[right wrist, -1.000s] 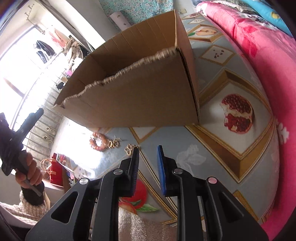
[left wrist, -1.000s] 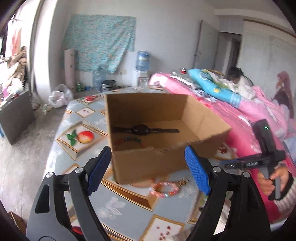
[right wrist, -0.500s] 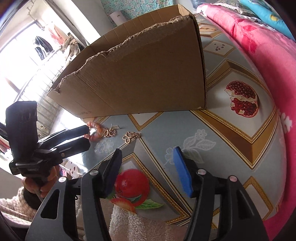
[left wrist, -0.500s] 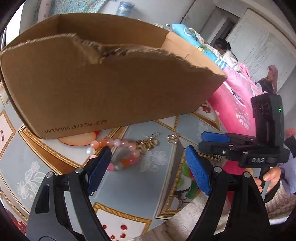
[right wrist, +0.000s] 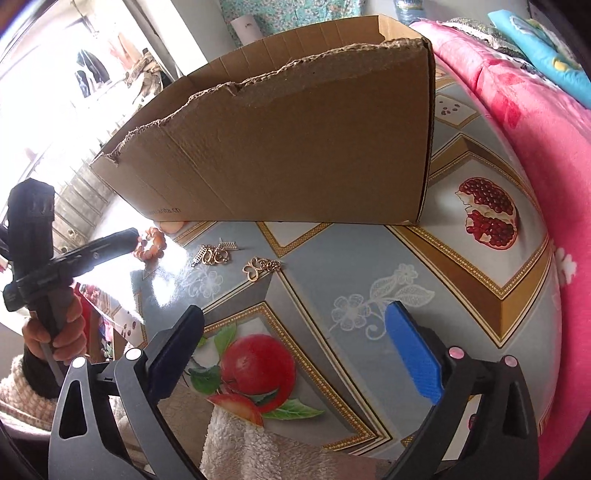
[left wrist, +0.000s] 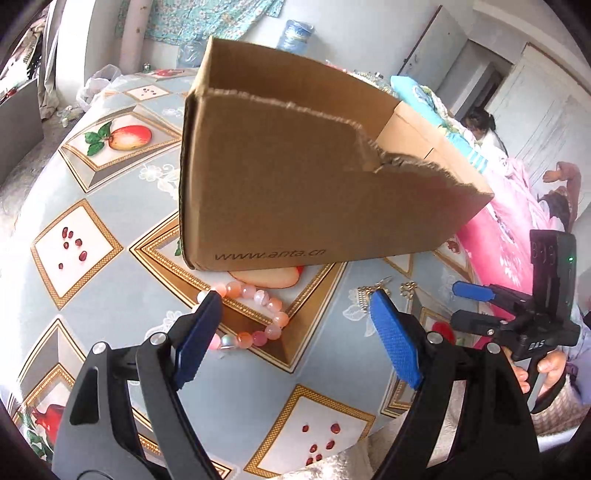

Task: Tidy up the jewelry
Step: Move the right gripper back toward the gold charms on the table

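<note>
A pink bead bracelet (left wrist: 255, 314) lies on the fruit-print tablecloth (left wrist: 92, 206) just in front of a brown cardboard box (left wrist: 306, 192). My left gripper (left wrist: 295, 314) is open and hovers just above the bracelet, its left finger over the beads. Gold earrings (right wrist: 214, 253) and a gold butterfly pendant (right wrist: 258, 267) lie on the cloth to the right of the bracelet (right wrist: 151, 245). My right gripper (right wrist: 295, 328) is open and empty, nearer the table's front edge, apart from the jewelry. The box (right wrist: 295, 147) hides its own contents.
A pink blanket on a bed (right wrist: 535, 110) runs along the table's right side. A white towel (right wrist: 240, 435) hangs at the front edge. A person (left wrist: 476, 122) sits far back on the bed. A water bottle (left wrist: 295, 35) stands by the far wall.
My left gripper has come down from above the box to the bracelet in front of it. My right gripper has gone from nearly shut to wide open.
</note>
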